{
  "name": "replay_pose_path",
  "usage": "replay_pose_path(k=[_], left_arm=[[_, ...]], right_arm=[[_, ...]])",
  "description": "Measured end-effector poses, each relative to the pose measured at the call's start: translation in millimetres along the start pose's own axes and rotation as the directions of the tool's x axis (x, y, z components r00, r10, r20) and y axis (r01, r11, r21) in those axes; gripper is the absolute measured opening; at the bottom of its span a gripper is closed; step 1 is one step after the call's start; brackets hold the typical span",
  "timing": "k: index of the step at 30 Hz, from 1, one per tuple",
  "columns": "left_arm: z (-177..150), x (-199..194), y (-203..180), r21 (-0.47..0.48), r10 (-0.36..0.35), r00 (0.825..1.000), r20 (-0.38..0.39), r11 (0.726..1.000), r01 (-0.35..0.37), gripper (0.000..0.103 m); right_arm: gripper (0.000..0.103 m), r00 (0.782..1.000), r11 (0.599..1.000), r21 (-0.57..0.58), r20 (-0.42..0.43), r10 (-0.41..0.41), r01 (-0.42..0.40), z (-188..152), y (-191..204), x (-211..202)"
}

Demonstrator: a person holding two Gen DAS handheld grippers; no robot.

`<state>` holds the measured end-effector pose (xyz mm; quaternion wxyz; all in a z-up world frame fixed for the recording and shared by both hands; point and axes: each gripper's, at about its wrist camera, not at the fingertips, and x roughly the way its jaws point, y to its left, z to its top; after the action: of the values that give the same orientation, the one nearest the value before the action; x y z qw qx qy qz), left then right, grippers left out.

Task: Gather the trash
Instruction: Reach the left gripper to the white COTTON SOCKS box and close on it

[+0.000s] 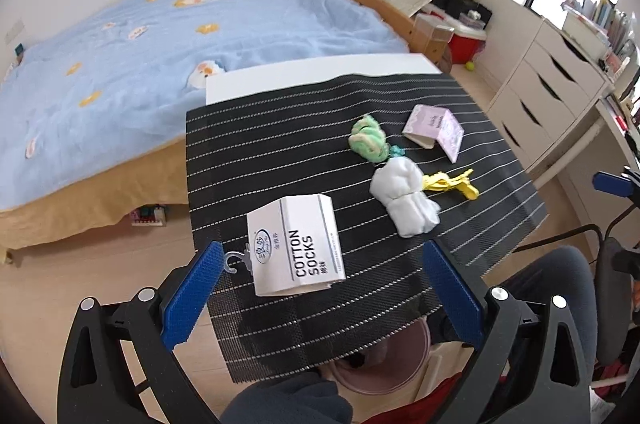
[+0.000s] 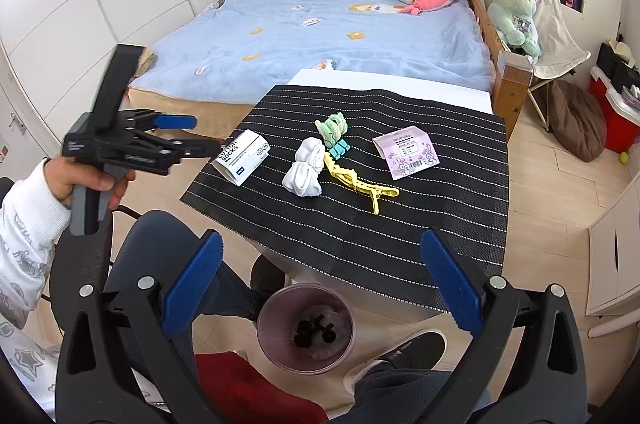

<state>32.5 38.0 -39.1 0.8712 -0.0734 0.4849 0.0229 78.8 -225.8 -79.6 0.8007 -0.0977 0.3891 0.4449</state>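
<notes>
Blue-padded left gripper (image 1: 320, 288) hovers, jaws spread, level over the white cardboard sock sleeve (image 1: 294, 250); right gripper (image 2: 320, 284) likewise gapes above the pink plastic bin (image 2: 306, 332).

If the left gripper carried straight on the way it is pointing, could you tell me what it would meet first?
Most likely the white COTTON SOCKS wrapper on the striped mat: it lies just ahead between the open left gripper fingers, though depth is hard to judge.

A mat (image 2: 400, 224) covers the worktop (image 2: 384, 79), with the bed (image 2: 320, 35) behind it. On the mat, the socks box (image 2: 240, 161) lies at the left edge, the rolled sock (image 2: 306, 173) right of it, the clip (image 2: 360, 185) beside that, the paper card (image 2: 406, 151) farthest right. A bin (image 2: 306, 334) stands on the floor before the worktop.
</notes>
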Motion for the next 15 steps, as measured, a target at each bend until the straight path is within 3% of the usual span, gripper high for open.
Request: replay_pose_path(k=[7,13,15], left_arm=[[3.3,38.4,12.8,-0.027,0.025,0.996,-0.09,0.999,-0.027,0.095],[-0.6,48.1,11.7,-0.022,0.029,0.994,-0.109,0.999,-0.031,0.095],[-0.4,48.9,12.1,-0.018,0.032,0.994,-0.105,0.999,-0.034,0.084]], right_arm=[[0.098,1.0,1.0,0.016,-0.008,-0.002,0.002,-3.1,-6.0,4.1],[0.098,1.0,1.0,0.025,-0.015,-0.004,0.005,-5.0,-8.5,8.5],[0.098,1.0,1.0,0.025,-0.016,-0.003,0.003,-5.2,-8.5,9.3]])
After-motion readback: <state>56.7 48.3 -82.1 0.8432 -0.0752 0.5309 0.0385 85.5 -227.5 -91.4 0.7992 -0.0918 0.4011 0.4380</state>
